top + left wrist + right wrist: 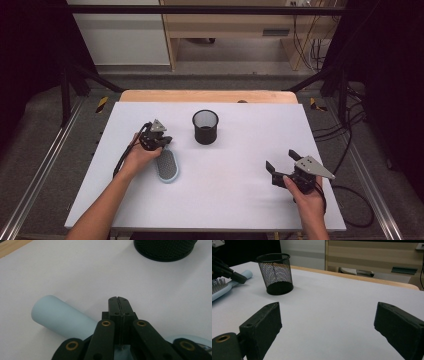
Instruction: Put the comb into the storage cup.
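A light blue hairbrush [167, 166] lies on the white table, bristles up, its handle pointing to the far left. My left gripper [164, 142] hovers over the handle end, jaws pressed together with nothing between them; in the left gripper view the shut tips [118, 300] sit just right of the round blue handle [57, 317]. A black mesh cup [205, 127] stands upright a little right of that gripper, also seen in the left gripper view [165, 248]. My right gripper [280, 160] rests near the table's front right, jaws wide open [327, 322] and empty, facing the cup [276, 273] and the hairbrush [222, 288].
The white table top [235, 190] has a wooden strip [207, 96] along its far edge. Black frame bars and cables [350, 190] run beside the table on the right. Wooden furniture stands behind the table.
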The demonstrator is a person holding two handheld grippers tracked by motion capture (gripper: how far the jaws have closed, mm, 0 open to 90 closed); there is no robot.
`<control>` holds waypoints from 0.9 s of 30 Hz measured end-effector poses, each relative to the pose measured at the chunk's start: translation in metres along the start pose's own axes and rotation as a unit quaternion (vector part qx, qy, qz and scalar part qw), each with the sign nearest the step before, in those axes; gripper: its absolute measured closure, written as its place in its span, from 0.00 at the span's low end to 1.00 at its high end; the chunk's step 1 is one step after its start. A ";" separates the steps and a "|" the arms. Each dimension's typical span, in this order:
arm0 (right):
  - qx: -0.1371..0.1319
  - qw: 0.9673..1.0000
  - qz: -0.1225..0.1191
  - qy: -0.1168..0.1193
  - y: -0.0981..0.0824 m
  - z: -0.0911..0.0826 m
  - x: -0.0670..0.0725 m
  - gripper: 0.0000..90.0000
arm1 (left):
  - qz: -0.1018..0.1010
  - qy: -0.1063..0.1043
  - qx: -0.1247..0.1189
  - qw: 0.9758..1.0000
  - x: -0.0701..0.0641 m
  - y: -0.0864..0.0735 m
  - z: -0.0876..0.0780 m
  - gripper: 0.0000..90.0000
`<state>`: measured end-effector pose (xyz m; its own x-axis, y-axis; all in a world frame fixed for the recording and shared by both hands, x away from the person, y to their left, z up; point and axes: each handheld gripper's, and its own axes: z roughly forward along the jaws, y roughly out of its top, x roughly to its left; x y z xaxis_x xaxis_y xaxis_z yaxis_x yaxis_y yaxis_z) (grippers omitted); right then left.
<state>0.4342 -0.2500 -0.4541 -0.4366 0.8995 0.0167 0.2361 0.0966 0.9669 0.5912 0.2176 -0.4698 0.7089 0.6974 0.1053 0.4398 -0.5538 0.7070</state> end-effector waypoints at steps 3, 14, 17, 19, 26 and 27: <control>0.000 1.000 0.000 0.001 0.000 0.000 0.000 0.08 | 0.002 0.003 0.003 1.000 0.001 -0.001 -0.002 1.00; 0.000 1.000 -0.003 0.005 0.001 0.001 0.002 0.08 | -0.005 0.014 0.011 1.000 0.009 -0.021 -0.027 1.00; 0.000 1.000 -0.003 0.006 0.001 0.001 0.003 0.08 | -0.004 0.015 0.013 1.000 0.009 -0.027 -0.036 1.00; 0.000 1.000 -0.004 0.005 0.001 0.002 0.003 0.08 | -0.006 0.017 0.014 1.000 0.009 -0.032 -0.041 1.00; 0.004 1.000 -0.006 0.008 0.001 0.002 0.005 0.08 | -0.017 0.018 0.012 1.000 0.014 -0.043 -0.052 1.00; 0.004 1.000 -0.006 0.008 0.001 0.002 0.005 0.08 | -0.017 0.018 0.012 1.000 0.014 -0.043 -0.052 1.00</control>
<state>0.4341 -0.2445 -0.4536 -0.4535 0.8912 0.0087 0.2367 0.1110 0.9652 0.5534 0.2745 -0.4627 0.6734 0.7314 0.1077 0.4761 -0.5405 0.6936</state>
